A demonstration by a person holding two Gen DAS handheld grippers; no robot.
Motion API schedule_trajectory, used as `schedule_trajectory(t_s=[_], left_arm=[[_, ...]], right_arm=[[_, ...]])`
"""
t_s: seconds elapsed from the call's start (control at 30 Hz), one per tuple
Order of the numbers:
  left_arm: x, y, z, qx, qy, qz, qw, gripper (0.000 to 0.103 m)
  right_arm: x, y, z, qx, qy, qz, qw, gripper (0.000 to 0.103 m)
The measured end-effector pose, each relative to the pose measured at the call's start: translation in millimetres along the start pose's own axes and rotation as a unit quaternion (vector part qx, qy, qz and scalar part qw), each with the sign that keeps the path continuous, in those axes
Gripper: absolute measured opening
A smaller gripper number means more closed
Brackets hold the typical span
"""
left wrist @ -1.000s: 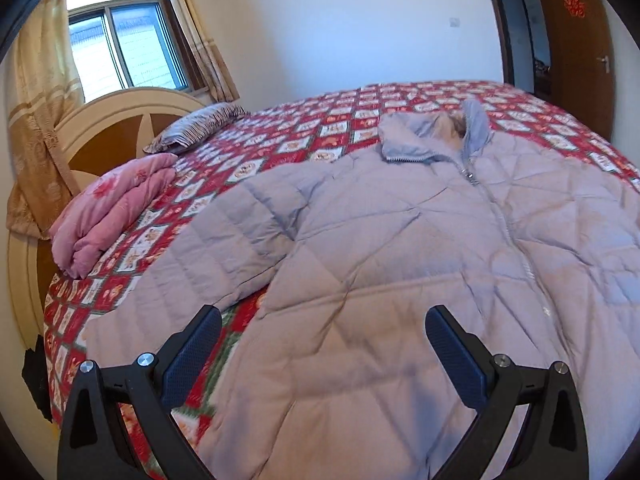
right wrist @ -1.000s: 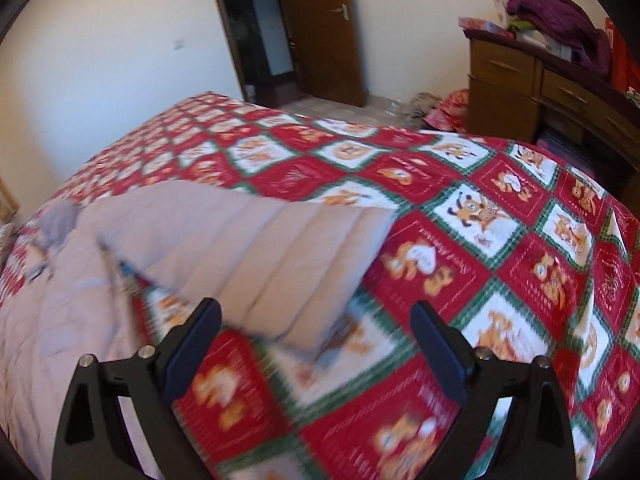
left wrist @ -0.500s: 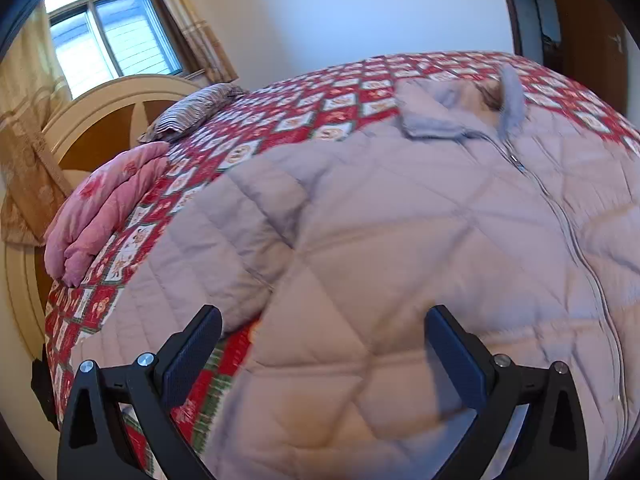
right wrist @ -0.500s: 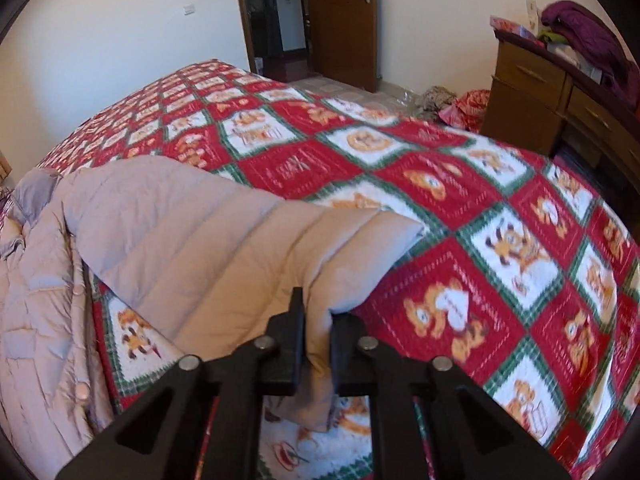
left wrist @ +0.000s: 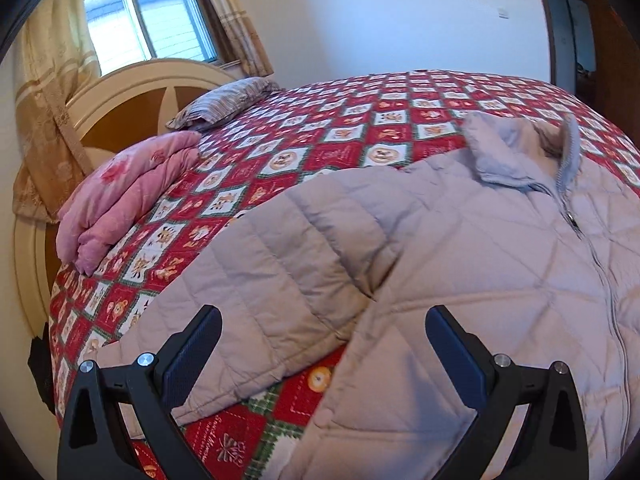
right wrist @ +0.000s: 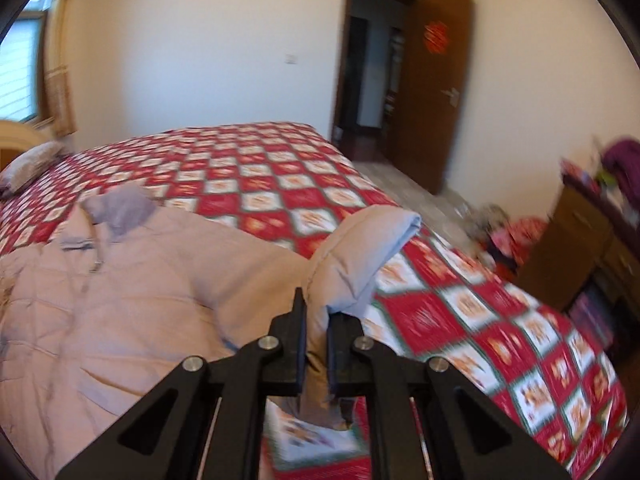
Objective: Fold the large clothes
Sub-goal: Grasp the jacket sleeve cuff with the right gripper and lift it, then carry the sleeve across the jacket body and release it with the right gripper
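A pale lilac quilted jacket (left wrist: 460, 248) lies front up on the red patterned bed cover (left wrist: 320, 148), collar toward the far side. Its left sleeve (left wrist: 272, 292) lies spread toward the near left edge. My left gripper (left wrist: 322, 344) is open and empty, hovering just above where that sleeve meets the body. In the right wrist view the jacket body (right wrist: 120, 308) lies at left. My right gripper (right wrist: 317, 340) is shut on the right sleeve's cuff (right wrist: 360, 256) and holds it lifted off the bed.
A folded pink quilt (left wrist: 124, 196) and a striped pillow (left wrist: 228, 100) lie by the headboard (left wrist: 132, 100). A wooden dresser (right wrist: 580, 248) stands right of the bed, clutter on the floor beside it. An open door (right wrist: 432, 88) is beyond the bed.
My right gripper closed on the right sleeve's cuff and has lifted it up and toward the jacket body. My left gripper stayed open and shifted left, toward the left sleeve.
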State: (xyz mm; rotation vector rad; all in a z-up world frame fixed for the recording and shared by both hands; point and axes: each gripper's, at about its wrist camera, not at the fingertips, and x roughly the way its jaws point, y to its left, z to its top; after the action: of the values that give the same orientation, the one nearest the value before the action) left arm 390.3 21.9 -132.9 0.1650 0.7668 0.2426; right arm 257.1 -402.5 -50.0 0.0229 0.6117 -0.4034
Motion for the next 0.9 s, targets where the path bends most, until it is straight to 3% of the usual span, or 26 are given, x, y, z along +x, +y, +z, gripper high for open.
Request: schedule_trajectory(t_s=[0.23,0.5,0.8,0.9], left_arm=[[11,18,1,-0.020,0.006,-0.014,0.9997,0.102],[18,45,-3,-0.047,0.010,-0.006,0.9988,0.102],[13,55,-6,-0.047,0.011,0.005,0.9988,0.102],[5,52,-3,-0.047,0.009,0.006,0.9989,0.102]], right_arm=[[14,100,6,-0.068,-0.016,0.055,0.996,0.010],[31,197,-11,-0.117,-0.011,0.111,0.987,0.010],[43,262,-32,-0.130,-0.006,0.161,0.978,0.010],[44,271,-36,-0.133,-0.001,0.186,0.974,0.027]])
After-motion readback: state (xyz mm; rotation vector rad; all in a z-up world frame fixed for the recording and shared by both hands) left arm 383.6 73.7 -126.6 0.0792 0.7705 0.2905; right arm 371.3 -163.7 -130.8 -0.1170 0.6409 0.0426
